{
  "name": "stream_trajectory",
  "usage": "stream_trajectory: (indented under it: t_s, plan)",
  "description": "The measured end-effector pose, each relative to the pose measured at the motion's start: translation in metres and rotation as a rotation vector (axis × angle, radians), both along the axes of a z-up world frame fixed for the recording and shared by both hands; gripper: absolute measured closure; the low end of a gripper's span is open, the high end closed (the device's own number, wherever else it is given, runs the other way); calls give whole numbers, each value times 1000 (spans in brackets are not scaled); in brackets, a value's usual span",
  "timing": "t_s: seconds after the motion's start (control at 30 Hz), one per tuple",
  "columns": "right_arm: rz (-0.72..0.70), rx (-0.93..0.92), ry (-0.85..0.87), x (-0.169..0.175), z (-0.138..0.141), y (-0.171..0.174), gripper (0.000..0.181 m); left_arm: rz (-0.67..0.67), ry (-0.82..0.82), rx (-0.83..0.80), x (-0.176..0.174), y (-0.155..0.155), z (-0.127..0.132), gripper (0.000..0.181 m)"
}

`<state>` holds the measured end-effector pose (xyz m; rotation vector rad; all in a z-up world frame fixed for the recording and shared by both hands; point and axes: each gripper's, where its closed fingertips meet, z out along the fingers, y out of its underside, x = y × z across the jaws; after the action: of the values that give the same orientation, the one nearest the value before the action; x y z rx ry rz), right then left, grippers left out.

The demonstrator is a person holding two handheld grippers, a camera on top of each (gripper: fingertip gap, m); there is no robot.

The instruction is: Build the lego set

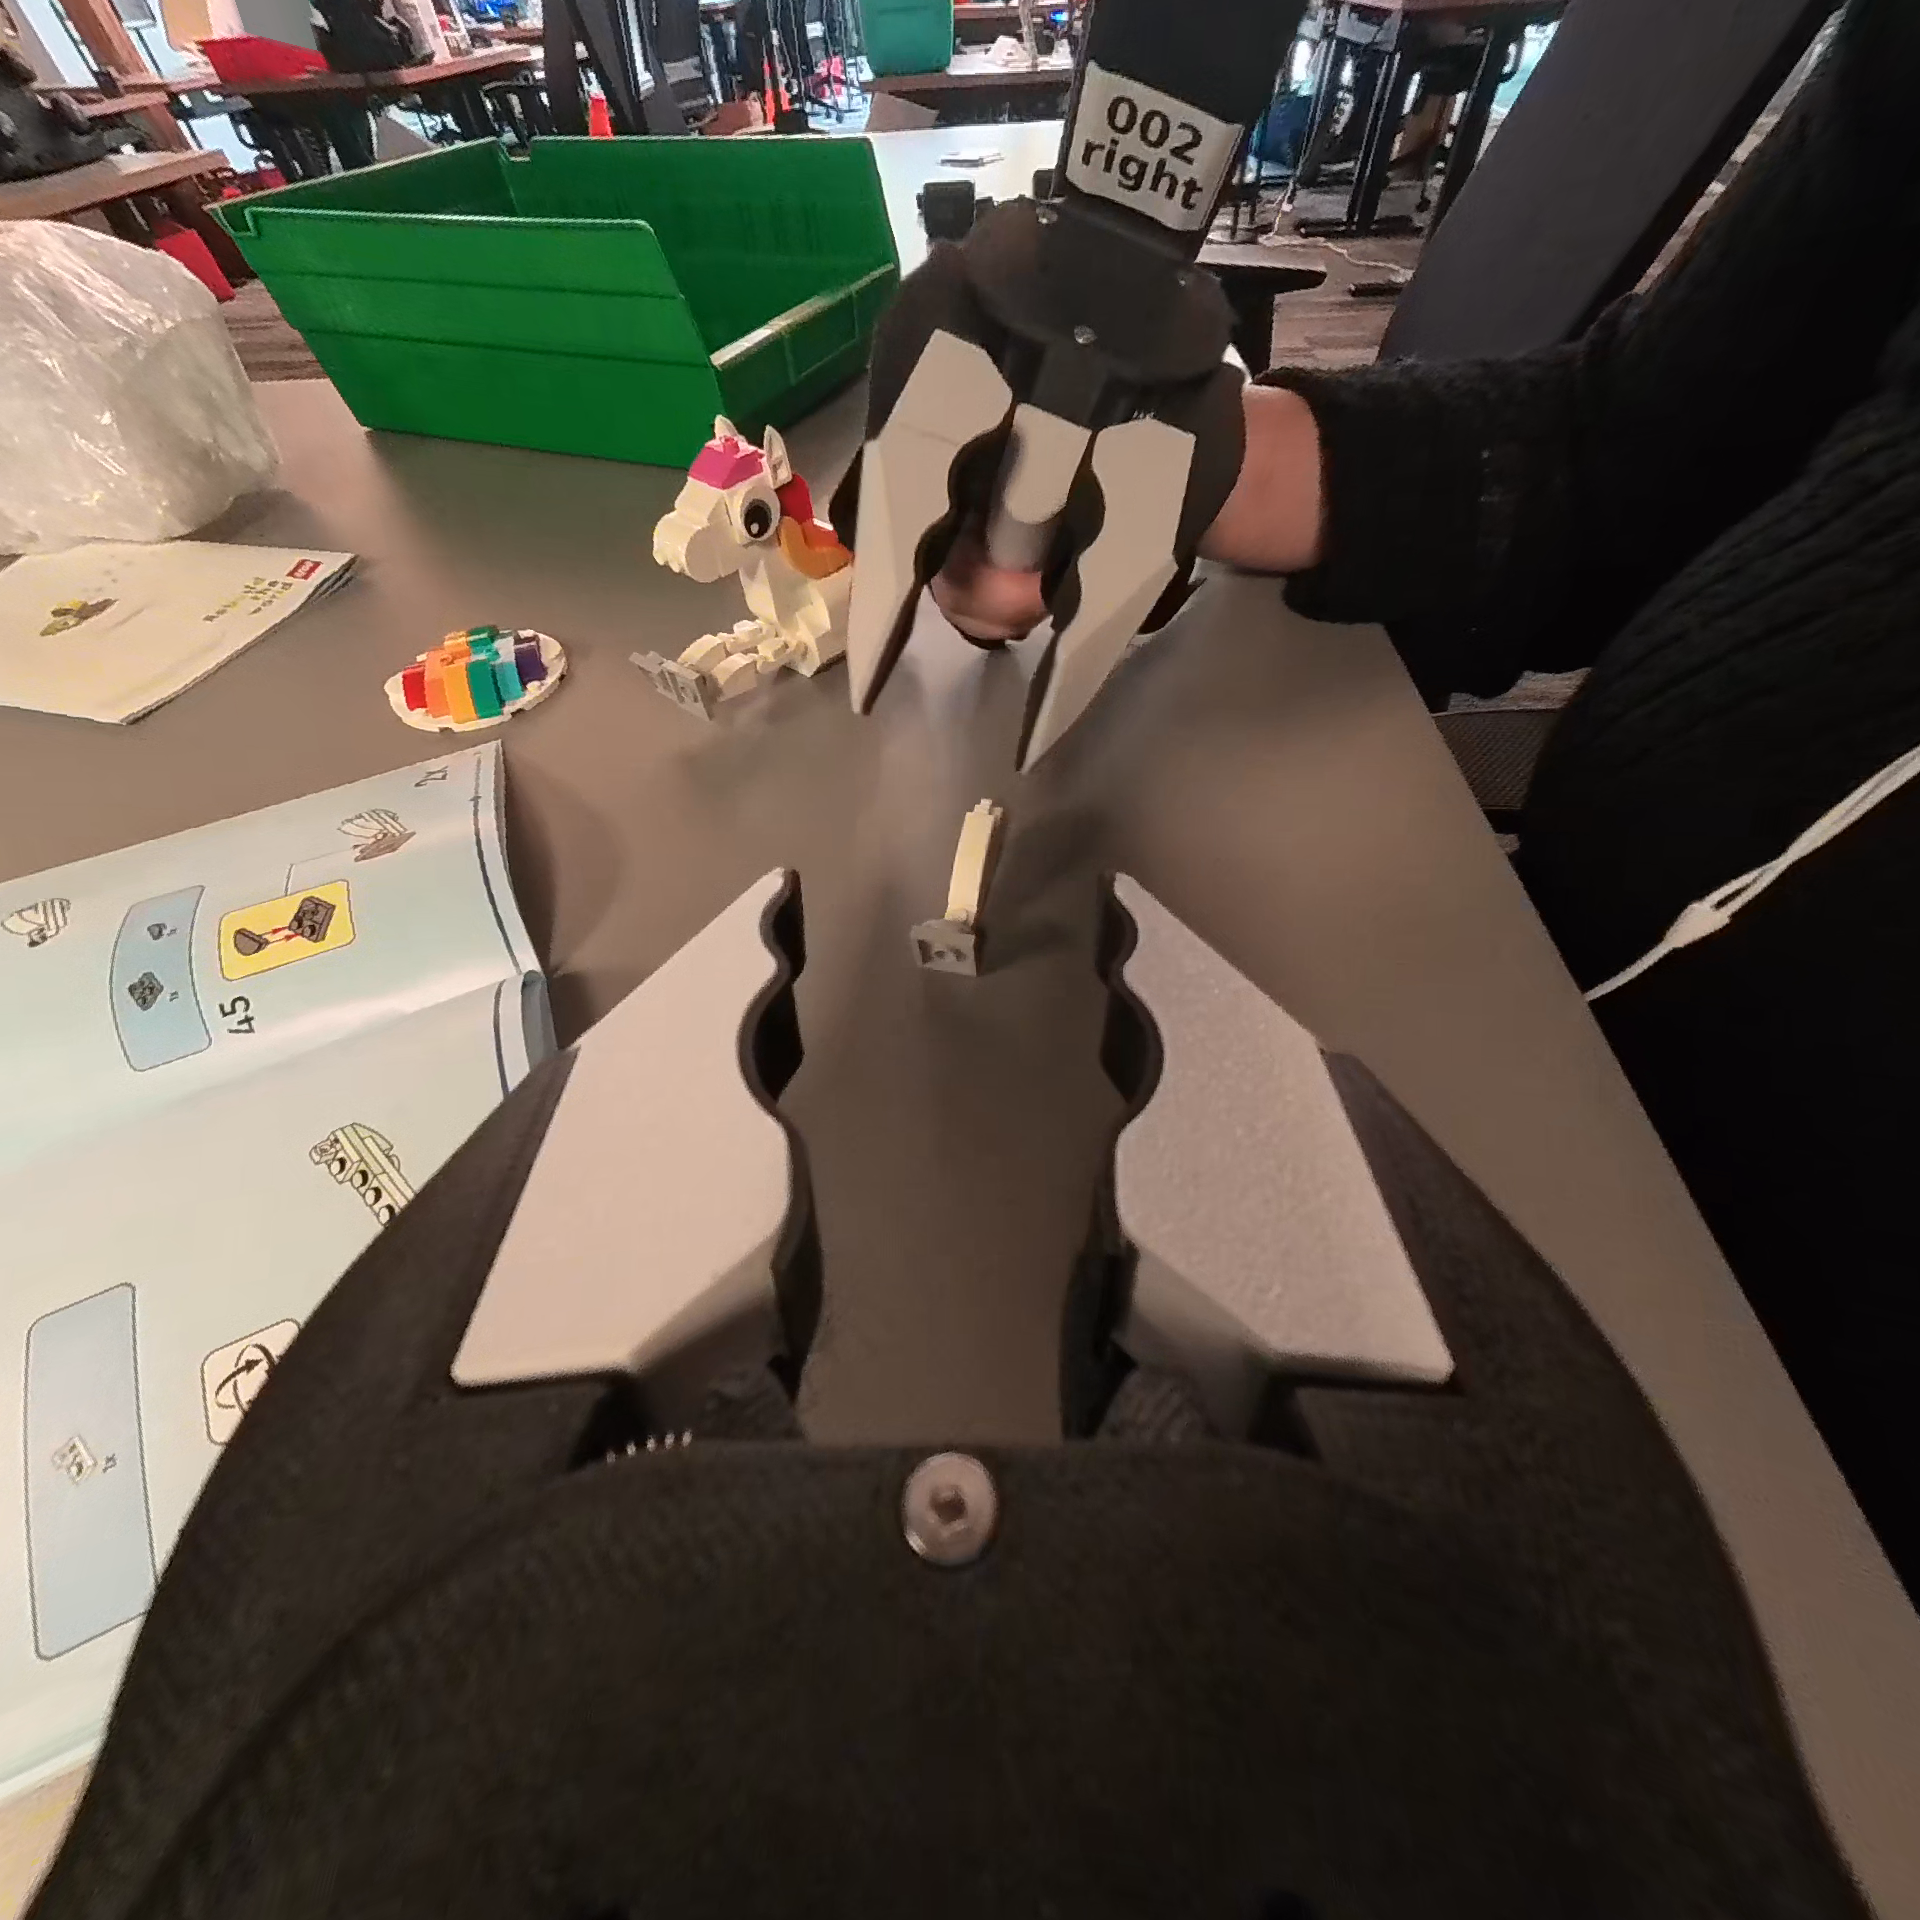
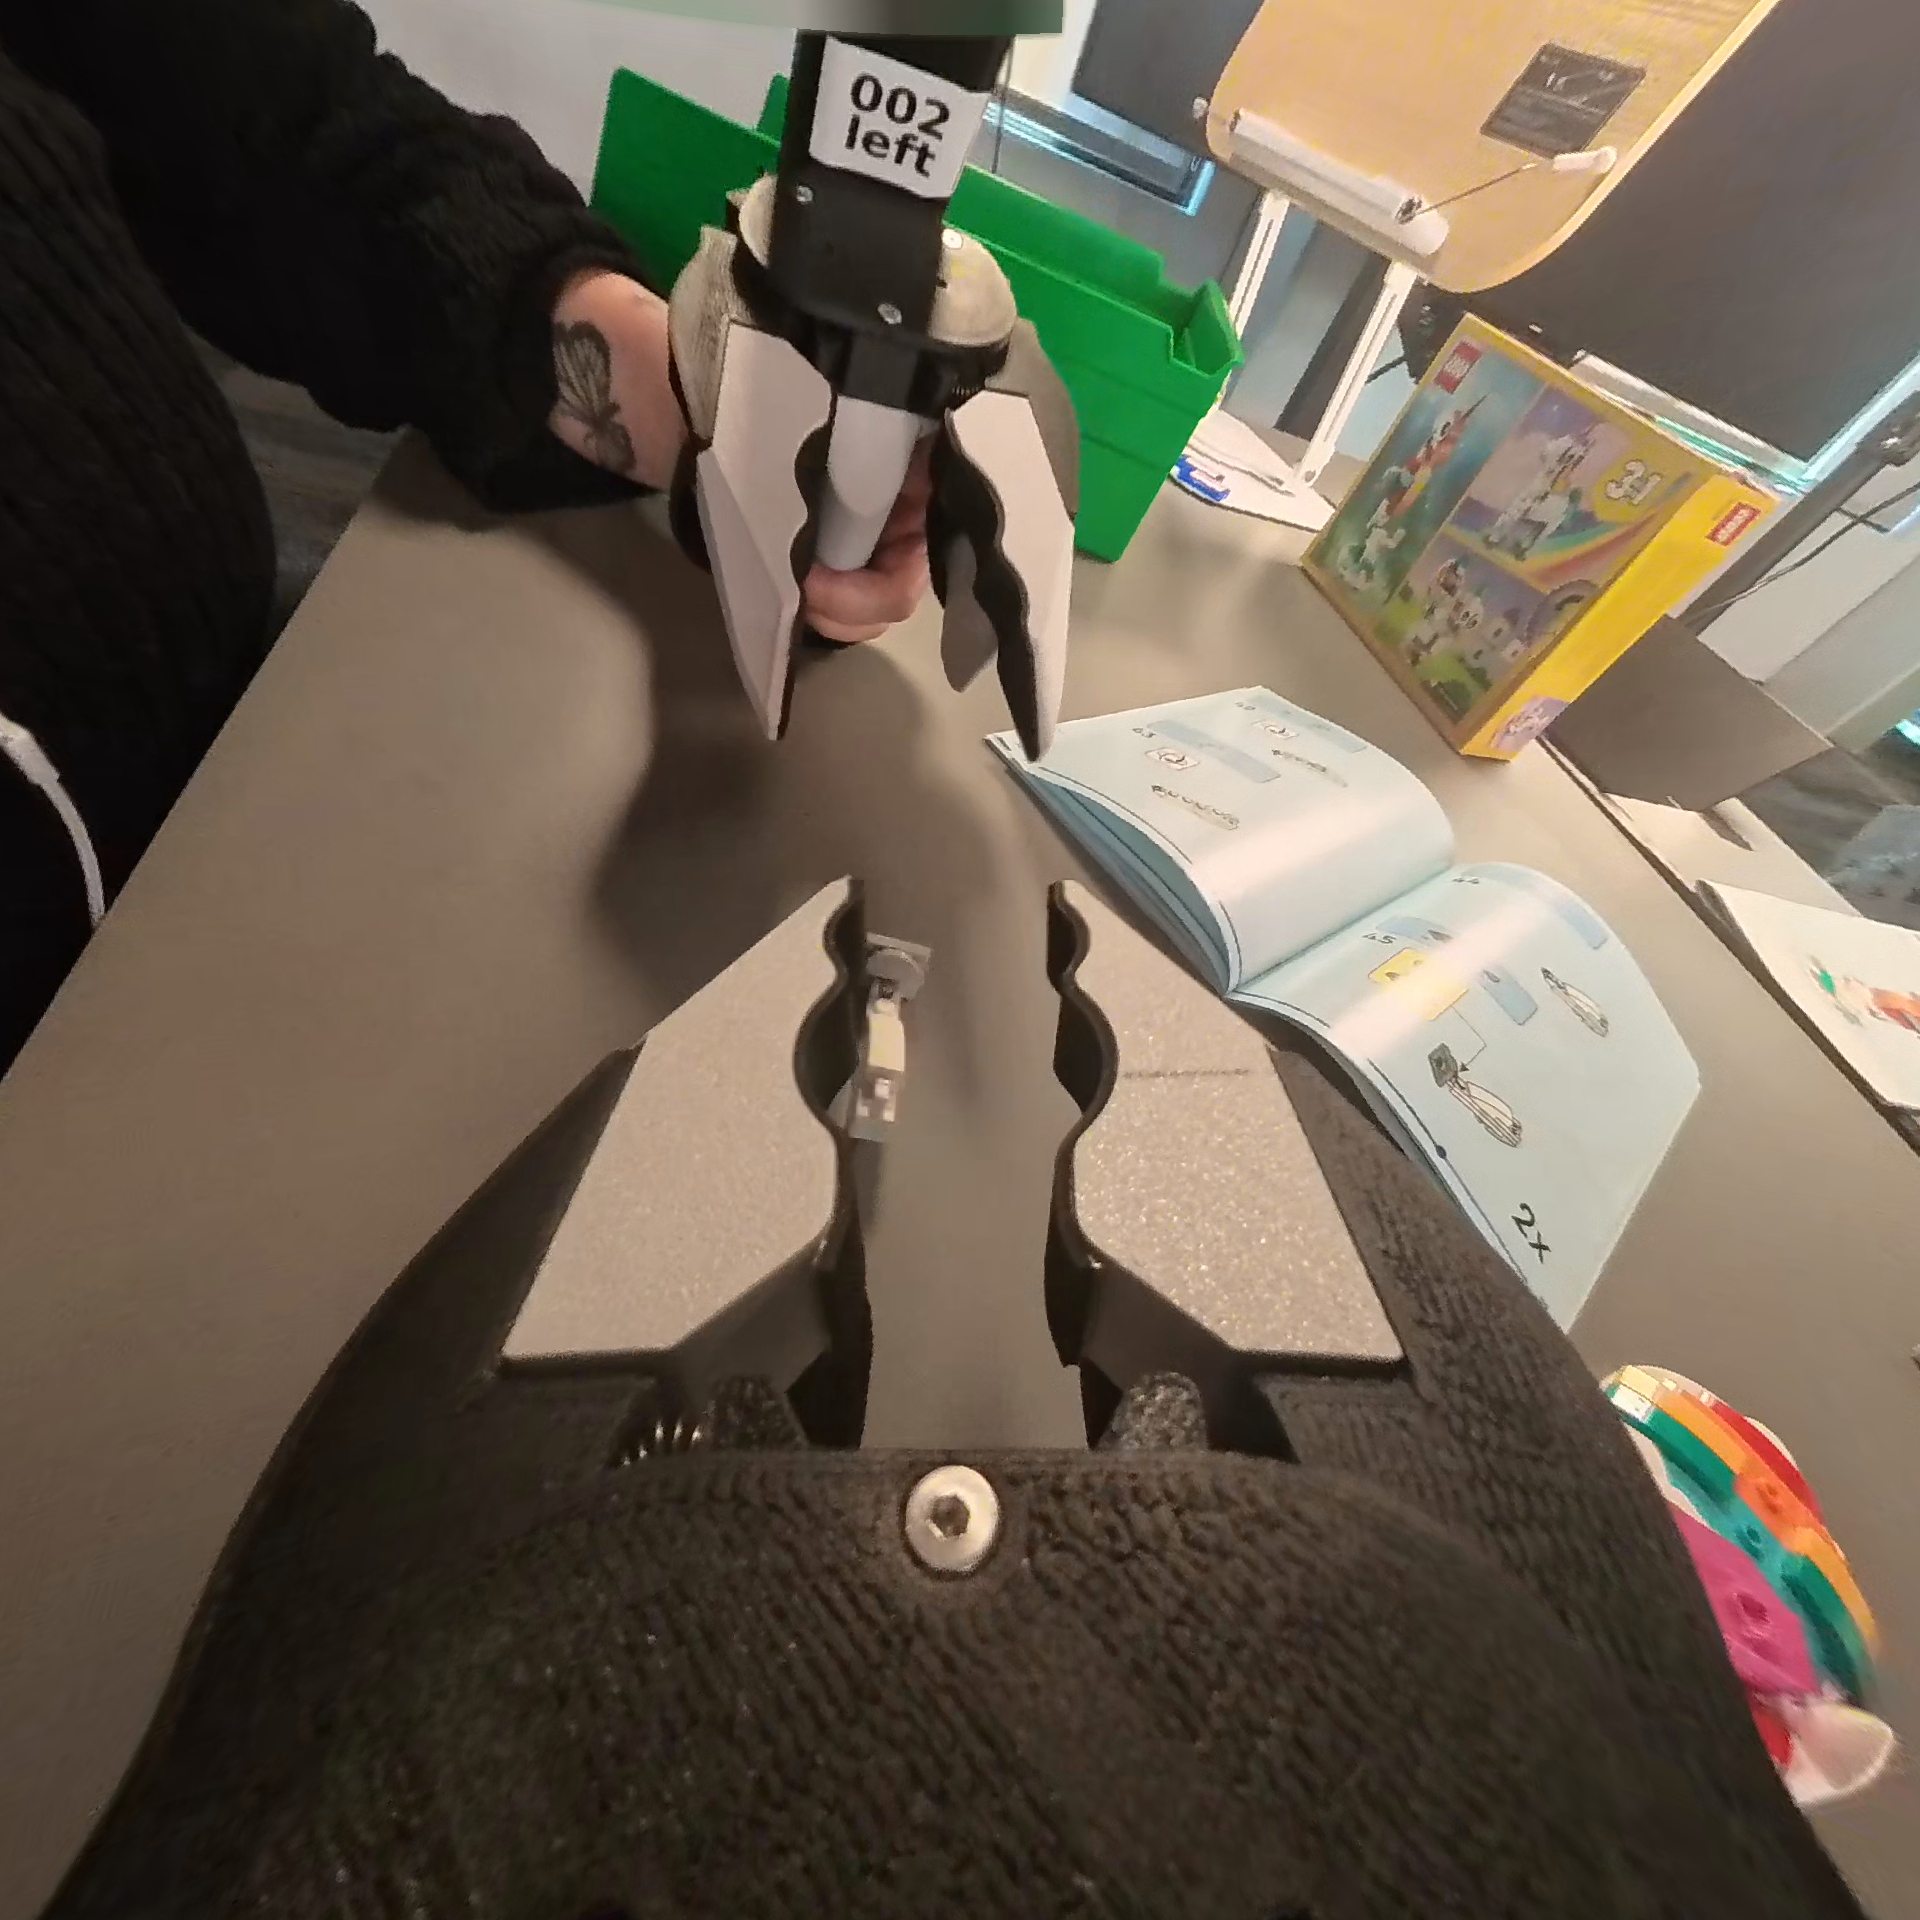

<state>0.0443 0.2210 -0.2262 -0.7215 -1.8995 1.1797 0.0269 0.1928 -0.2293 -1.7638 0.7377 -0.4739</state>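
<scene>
Tools, our left point(image 1: 951, 894) and right point(image 2: 951, 904), both spread wide around a small brick piece point(image 1: 961, 899) on the worktop point(image 1: 1195, 831); green bin's point(image 1: 582, 301) contents hidden.

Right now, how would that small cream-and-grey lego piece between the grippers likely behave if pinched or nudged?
The lego piece is small and thin, so probably very light and likely to skid on the smooth table. It looks like several snapped-together bricks, so a sideways pinch might pop them apart. Lying flat, it seems unlikely to roll.

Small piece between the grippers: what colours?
Cream curved part on a grey base; clearest in the left wrist view.
</scene>
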Motion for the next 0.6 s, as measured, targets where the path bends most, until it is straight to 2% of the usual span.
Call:
stream_trajectory:
  t_s: [0.3,0.37,0.47,0.53,0.6]
  plan:
    - [-22,11,91,0,13,1,151,-1,8,1,-1,-3,-1,126]
    - [22,-31,-2,5,5,-3,151,0,12,4,0,-3,-1,126]
    - [63,-73,-262,17,-23,-6,149,0,24,4,0,-3,-2,126]
    - [55,-42,-309,21,-31,-4,150,-1,29,6,1,-4,-2,126]
    - [40,-30,-328,21,-35,-2,162,0,32,6,1,-4,-3,126]
